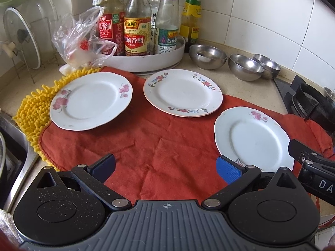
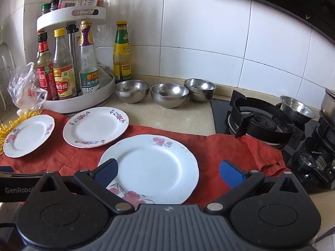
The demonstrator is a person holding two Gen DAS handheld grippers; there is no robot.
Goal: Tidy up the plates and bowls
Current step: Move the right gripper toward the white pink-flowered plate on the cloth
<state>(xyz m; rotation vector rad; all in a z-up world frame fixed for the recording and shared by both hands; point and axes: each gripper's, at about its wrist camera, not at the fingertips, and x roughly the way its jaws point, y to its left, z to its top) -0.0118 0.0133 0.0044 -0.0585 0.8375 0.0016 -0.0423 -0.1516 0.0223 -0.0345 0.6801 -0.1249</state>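
Note:
Three white floral plates lie apart on a red cloth [image 1: 146, 146]: a left plate [image 1: 91, 100] [image 2: 28, 136], a middle plate [image 1: 183, 92] [image 2: 95, 126] and a right plate [image 1: 253, 139] [image 2: 150, 168]. Three steel bowls [image 1: 208, 56] [image 1: 245, 67] [image 1: 267, 65] stand in a row behind, also in the right wrist view [image 2: 132, 91] [image 2: 169, 94] [image 2: 200, 89]. My left gripper [image 1: 166, 168] is open and empty above the cloth. My right gripper [image 2: 168, 172] is open and empty, hovering over the right plate's near edge.
A white turntable rack [image 1: 146, 62] with sauce bottles and a plastic bag [image 1: 81, 39] stand at the back left. A yellow mat [image 1: 33, 108] and sink [image 1: 12, 146] lie left. A gas stove [image 2: 268, 121] with another steel bowl [image 2: 297, 108] is at the right.

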